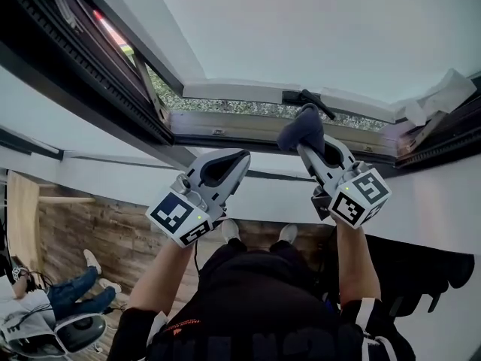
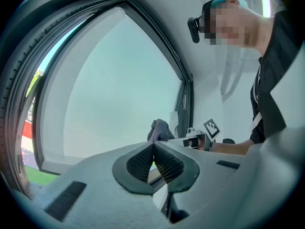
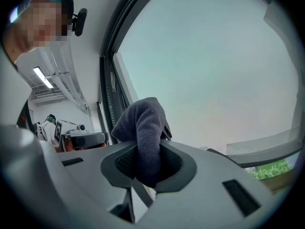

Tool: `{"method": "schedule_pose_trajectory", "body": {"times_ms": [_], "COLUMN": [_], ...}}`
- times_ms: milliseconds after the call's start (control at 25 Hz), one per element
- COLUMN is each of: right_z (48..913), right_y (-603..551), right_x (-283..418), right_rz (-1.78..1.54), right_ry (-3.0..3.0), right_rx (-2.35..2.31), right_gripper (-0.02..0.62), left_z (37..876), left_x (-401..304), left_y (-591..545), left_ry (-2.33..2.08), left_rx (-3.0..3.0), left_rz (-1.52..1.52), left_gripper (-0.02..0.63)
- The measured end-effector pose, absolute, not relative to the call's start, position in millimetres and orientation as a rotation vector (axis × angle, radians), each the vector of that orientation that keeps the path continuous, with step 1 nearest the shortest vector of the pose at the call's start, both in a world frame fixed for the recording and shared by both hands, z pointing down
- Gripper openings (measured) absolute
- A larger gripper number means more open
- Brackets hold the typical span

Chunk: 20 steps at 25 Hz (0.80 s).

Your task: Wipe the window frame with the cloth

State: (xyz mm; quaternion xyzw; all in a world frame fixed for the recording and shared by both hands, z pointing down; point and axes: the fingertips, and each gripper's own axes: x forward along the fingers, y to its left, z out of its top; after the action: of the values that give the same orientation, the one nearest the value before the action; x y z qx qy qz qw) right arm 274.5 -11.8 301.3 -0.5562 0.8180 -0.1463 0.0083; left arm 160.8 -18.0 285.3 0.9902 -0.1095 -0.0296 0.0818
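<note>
Right gripper view shows the grip plainly, says the first: the right gripper point(image 3: 147, 163) has its jaws clamped on a fold of the cloth point(image 3: 143, 128), and most of the cloth bunches up loose above them.

And where is that against the frame point(image 1: 225, 135)? asks the second.

Up at the lower rail, just under the handle point(image 1: 308, 100). Whether the cloth touches the rail, no view settles.

So what could go wrong?

Only a fold is pinched. Dragged hard along the rail, it could probably pull out of the jaws. The window stands open with a gap point(image 1: 225, 105) showing green outside, so a dropped cloth might go through.

The handle?

It sticks out right above the cloth. A sideways sweep could snag the loose bunch on it, or knock the gripper against it.

And the left gripper point(image 2: 153, 161)?

Jaws together, nothing between them, held lower and apart from the frame. It looks to be no help if the cloth slips. If the bunch flops aside, the bare jaw tips could scrape the frame or the glass point(image 1: 301, 21).
</note>
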Motion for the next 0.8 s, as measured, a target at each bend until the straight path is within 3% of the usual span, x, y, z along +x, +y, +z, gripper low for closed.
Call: {"method": "schedule_pose_trajectory", "body": {"times_ms": [800], "right_z": [299], "right_y": [34], "right_x": [301], "right_rz": [-0.471], "right_ry": [2.505], "right_rx": [-1.777], "right_gripper": [0.063], "left_z": [275], "left_x": [200], "left_y": [4], "left_ry": [-0.246], "left_rx": [2.990], "left_rz": [-0.086], "left_gripper": [0.020]}}
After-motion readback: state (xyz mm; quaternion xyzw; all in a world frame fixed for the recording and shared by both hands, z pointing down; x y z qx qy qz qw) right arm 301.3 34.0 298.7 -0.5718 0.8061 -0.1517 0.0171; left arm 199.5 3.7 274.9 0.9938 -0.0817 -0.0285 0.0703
